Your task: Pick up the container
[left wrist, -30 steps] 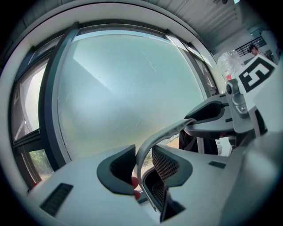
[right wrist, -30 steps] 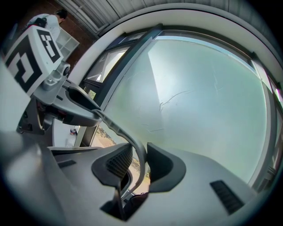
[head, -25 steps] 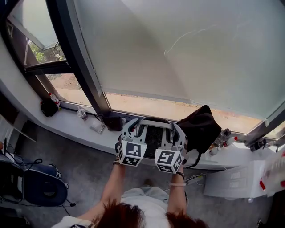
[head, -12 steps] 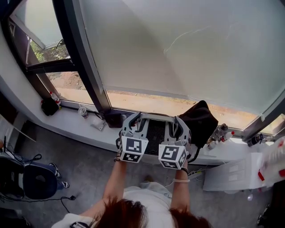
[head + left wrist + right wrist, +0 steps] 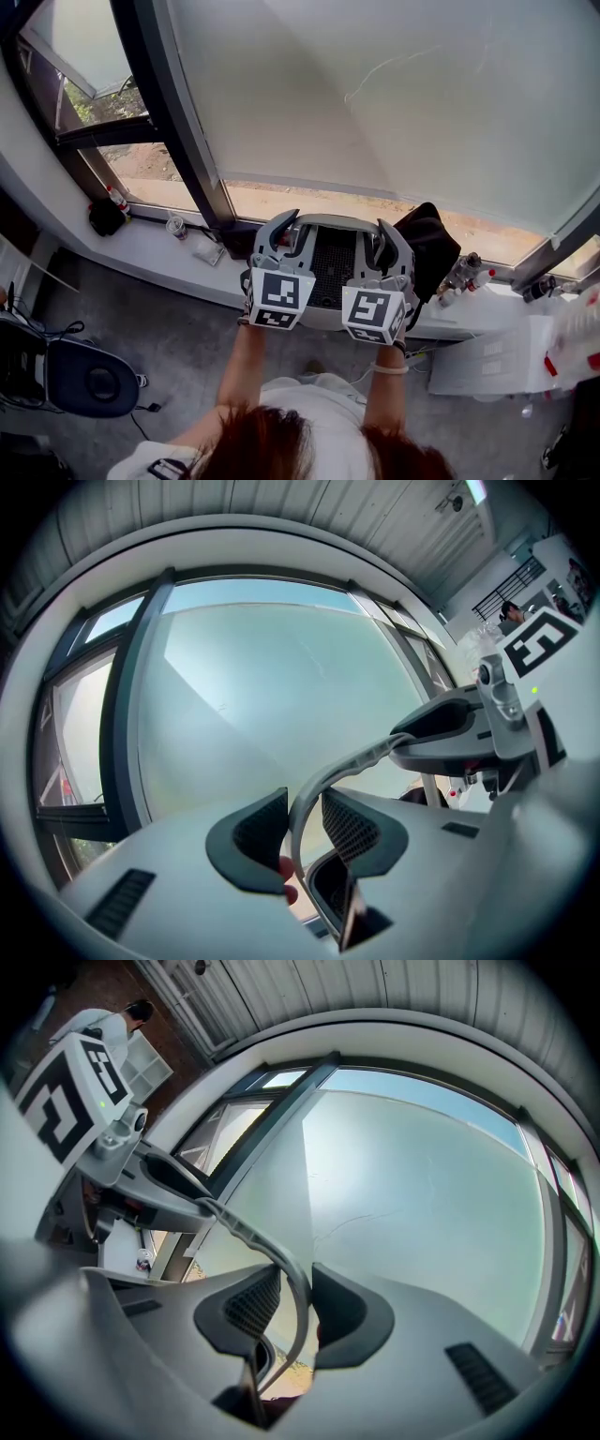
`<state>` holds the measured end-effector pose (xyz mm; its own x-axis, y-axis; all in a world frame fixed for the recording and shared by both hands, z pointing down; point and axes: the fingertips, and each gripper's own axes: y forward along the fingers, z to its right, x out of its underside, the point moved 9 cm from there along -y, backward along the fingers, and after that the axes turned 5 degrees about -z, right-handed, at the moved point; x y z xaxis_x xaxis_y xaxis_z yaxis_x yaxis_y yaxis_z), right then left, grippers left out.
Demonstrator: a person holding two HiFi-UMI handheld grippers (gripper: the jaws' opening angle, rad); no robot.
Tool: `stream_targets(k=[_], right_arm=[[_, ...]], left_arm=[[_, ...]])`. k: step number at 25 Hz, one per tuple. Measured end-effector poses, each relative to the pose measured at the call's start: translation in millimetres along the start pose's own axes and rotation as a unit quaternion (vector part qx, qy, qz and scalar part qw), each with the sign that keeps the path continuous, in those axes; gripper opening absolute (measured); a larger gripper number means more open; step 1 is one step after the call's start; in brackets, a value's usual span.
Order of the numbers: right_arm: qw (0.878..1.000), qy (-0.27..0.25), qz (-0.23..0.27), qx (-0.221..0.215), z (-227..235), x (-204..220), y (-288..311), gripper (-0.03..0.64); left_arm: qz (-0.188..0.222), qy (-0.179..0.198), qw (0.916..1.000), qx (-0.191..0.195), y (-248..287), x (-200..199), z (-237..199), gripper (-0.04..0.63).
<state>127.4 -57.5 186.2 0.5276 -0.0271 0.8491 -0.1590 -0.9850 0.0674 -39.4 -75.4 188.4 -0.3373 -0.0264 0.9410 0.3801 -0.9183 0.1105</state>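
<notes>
We hold the container [image 5: 330,267] clear of the windowsill [image 5: 150,251], with the left hand-held gripper [image 5: 278,239] and right hand-held gripper [image 5: 387,246] each clamped on its rim. The pick-up looks done.

This is looking like an office or workroom rather than a home. A tall frosted window [image 5: 375,112] is spanning the far wall. Small bottles [image 5: 466,272] and a black bag [image 5: 433,246] are sitting on its long sill [image 5: 141,251]. A padded office chair [image 5: 82,380] is standing near left, with cables [image 5: 58,330] trailing beside it.
</notes>
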Motion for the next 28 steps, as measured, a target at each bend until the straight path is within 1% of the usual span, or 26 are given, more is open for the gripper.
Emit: stream_targets(k=[6, 12, 16, 21, 24, 28], right_arm=[[1.000, -0.003, 0.009, 0.005, 5.2, -9.6, 0.5, 0.115], [1.000, -0.002, 0.009, 0.005, -1.4, -18.5, -4.0, 0.115], [1.000, 0.005, 0.023, 0.004, -11.5, -27.4, -8.9, 0.115], [1.000, 0.007, 0.011, 0.009, -23.4, -41.7, -19.5, 0.115], [1.000, 0.006, 0.017, 0.004, -34.1, -48.5, -26.0, 0.115], [1.000, 0.008, 0.010, 0.004, -45.8, -54.5, -35.7, 0.115]], left_arm=[[0.006, 0.000, 1.0000, -0.006, -0.3, -10.4, -4.7, 0.126], [0.011, 0.000, 0.9999, 0.001, -9.4, -11.4, -13.5, 0.126], [0.012, 0.002, 0.9999, 0.007, -21.7, -10.9, -20.2, 0.126], [0.011, 0.000, 0.9999, 0.012, -39.0, -12.2, -33.0, 0.126], [0.012, -0.002, 0.9998, 0.013, -51.5, -9.4, -38.6, 0.126], [0.010, -0.004, 0.9999, 0.013, -66.8, -5.6, -44.2, 0.126]])
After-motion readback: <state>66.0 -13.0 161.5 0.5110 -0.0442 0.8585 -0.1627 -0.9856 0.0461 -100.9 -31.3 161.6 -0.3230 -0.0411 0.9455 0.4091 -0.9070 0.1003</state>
